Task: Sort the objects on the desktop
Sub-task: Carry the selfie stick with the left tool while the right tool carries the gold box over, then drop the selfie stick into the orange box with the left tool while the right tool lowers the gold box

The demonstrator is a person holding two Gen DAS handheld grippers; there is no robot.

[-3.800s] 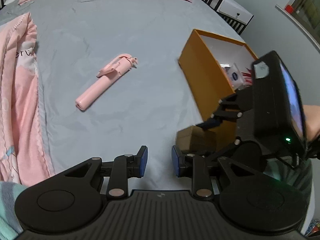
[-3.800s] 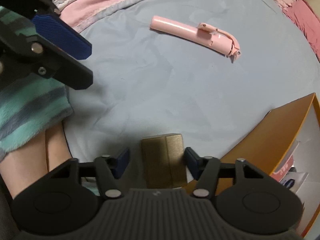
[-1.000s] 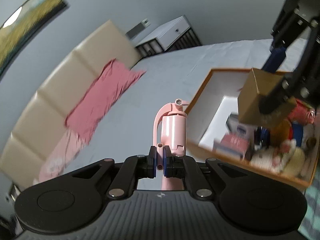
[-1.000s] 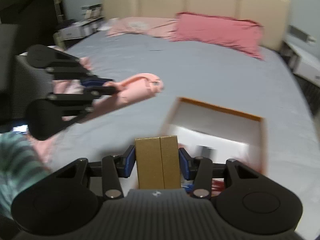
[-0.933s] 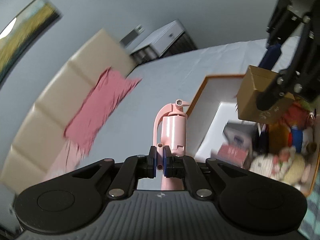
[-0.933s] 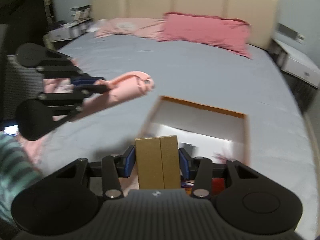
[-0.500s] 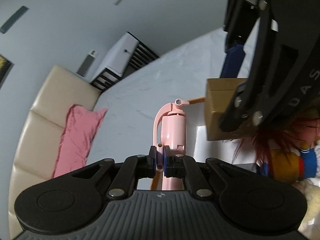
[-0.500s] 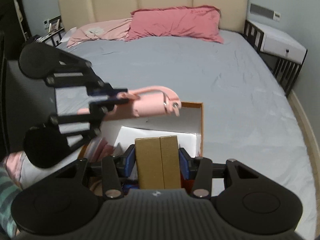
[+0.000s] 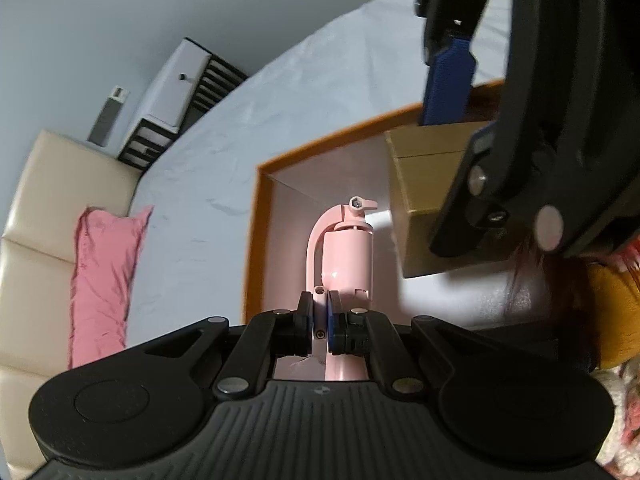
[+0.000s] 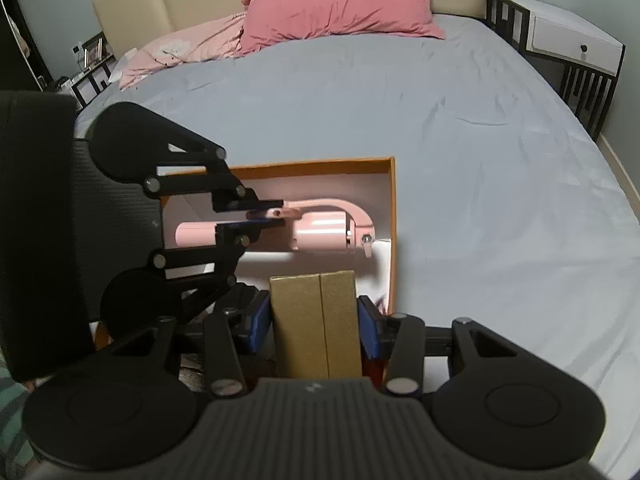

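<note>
A: Where do our two things sit right now?

B: We hold the pink selfie stick [image 10: 316,234] over the open orange box [image 10: 391,216] on the bed [image 10: 480,160]. Our left hand-held gripper [image 9: 319,322] is clenched on the thin bracket along its side, and its long axis runs straight out ahead of that gripper, head end toward the far box wall.

A: And the gold carton [image 10: 314,320]?

B: Our right hand-held gripper [image 10: 314,326] grasps it by its two sides, upright, just above the near part of the box.

A: So which goes down first?

B: In our judgement the carton, since it hangs nearer the clutter inside, while the stick lies crosswise beyond it over the bare white floor of the box.
</note>
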